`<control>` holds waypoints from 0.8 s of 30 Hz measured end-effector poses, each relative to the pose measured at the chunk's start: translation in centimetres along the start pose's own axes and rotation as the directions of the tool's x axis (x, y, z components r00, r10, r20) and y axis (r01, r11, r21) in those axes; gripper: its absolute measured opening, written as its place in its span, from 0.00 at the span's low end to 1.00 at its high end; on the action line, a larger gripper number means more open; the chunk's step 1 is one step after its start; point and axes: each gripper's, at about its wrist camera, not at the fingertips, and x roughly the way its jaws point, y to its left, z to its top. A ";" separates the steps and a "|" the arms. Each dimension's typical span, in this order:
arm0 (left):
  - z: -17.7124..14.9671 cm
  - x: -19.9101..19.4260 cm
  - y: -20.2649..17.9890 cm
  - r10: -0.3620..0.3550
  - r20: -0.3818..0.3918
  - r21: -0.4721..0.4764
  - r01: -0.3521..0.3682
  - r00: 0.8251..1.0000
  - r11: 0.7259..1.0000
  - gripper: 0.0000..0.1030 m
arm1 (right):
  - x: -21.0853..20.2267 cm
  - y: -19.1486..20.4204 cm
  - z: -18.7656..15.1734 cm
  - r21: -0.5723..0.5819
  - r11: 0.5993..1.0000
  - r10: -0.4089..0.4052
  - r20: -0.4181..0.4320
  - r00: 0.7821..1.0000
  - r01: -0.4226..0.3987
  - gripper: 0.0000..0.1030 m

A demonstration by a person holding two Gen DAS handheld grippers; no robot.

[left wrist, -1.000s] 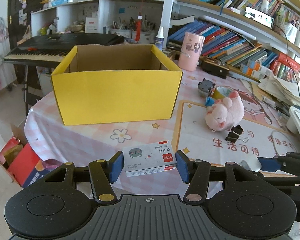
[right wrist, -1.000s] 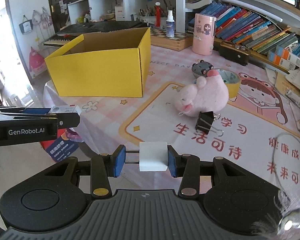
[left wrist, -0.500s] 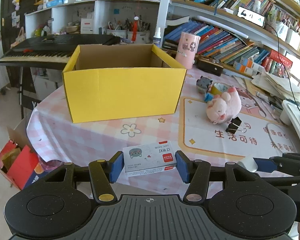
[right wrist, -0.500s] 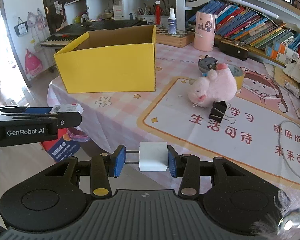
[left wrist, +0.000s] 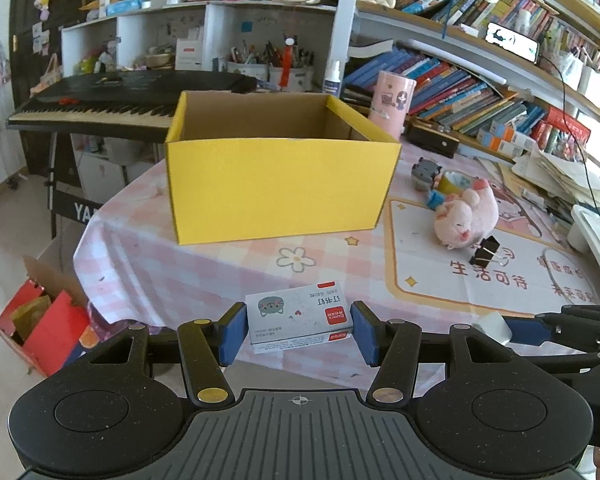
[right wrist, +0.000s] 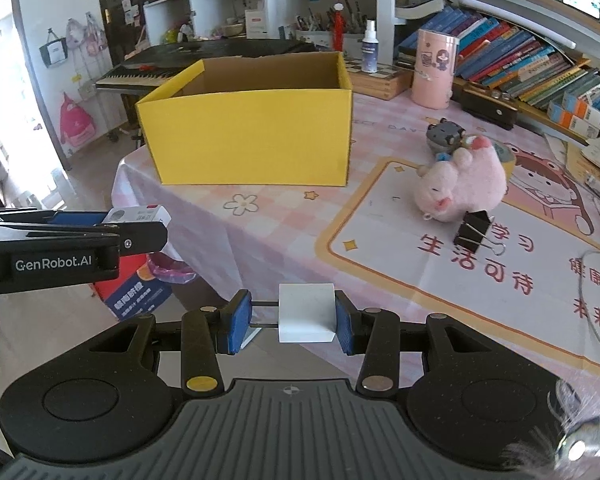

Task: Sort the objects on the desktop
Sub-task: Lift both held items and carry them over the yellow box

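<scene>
- Desktop clutter is going into the yellow box (left wrist: 280, 184), which stands open-topped on the table (left wrist: 204, 276) ahead of both tongs.
- Left tongs (left wrist: 299, 330) are clamped on a small staple box (left wrist: 298, 314), held flat between the blue pads (left wrist: 233, 330).
- Right tongs (right wrist: 294, 322) are clamped on a white block (right wrist: 306, 312), probably an eraser; it sits square between the pads.
- Compared with a second ago, the yellow box and table edge look farther off in both views, and more of the floor shows under the tongs. Both hands have drawn back together, with no change in either grip.
- My reading: both pickups are done and the two items are being carried; the drop into the yellow box is not yet made.
- Beyond the right tongs, to their right, a pink plush toy (right wrist: 462, 188), a black binder clip (right wrist: 474, 230), a roll of tape (right wrist: 504, 156) and a small grey gadget (right wrist: 446, 136) wait on the table for sorting.
- Next move likely calls for bringing each load forward over the open top before letting go.
</scene>
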 end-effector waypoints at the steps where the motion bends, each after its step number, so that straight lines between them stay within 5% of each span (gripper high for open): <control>1: 0.0 0.0 0.2 0.003 -0.001 -0.004 -0.003 1.000 1.000 0.53 | 0.1 0.2 0.0 -0.002 1.000 0.003 -0.001 1.000 -0.003 0.39; 24: 0.2 0.2 2.5 0.016 -0.002 -0.010 -0.016 1.000 1.000 0.53 | 1.6 2.2 0.8 -0.027 0.999 0.023 -0.012 1.000 -0.023 0.39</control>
